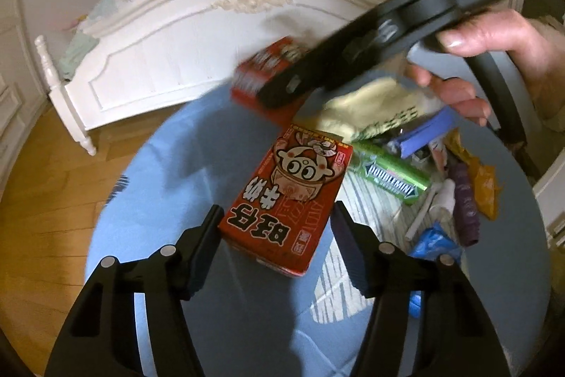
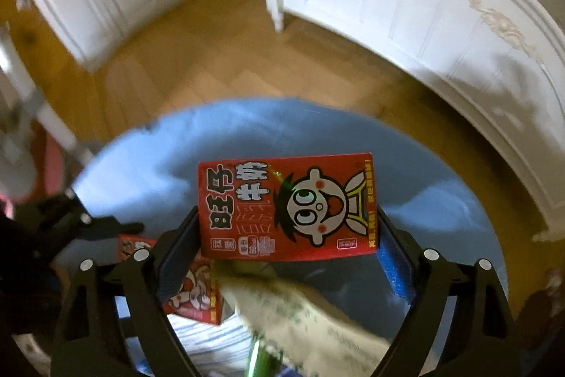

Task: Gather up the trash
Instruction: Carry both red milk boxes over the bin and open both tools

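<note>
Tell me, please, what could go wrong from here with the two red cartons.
1. The left gripper straddles the lying carton off-centre, with one finger against its edge; closing could skew it toward the wrapper pile.
2. The right gripper seems to pinch the other carton only at its fingertips, so it may slip.
3. Both grippers work close together and could collide.

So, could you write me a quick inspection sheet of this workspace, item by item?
Surface: round, covered by a blue cloth.
Job's things: two red cartons; lying carton flat on the cloth, held carton gripped by its sides.
Clutter: gum pack, cream bag and wrappers, heaped beside the lying carton.
Grippers: left gripper open, straddling the lying carton; right gripper shut on the held carton.
Cables: nothing seen.
Surroundings: white bed, wood floor, a hand on the right gripper's handle.
</note>
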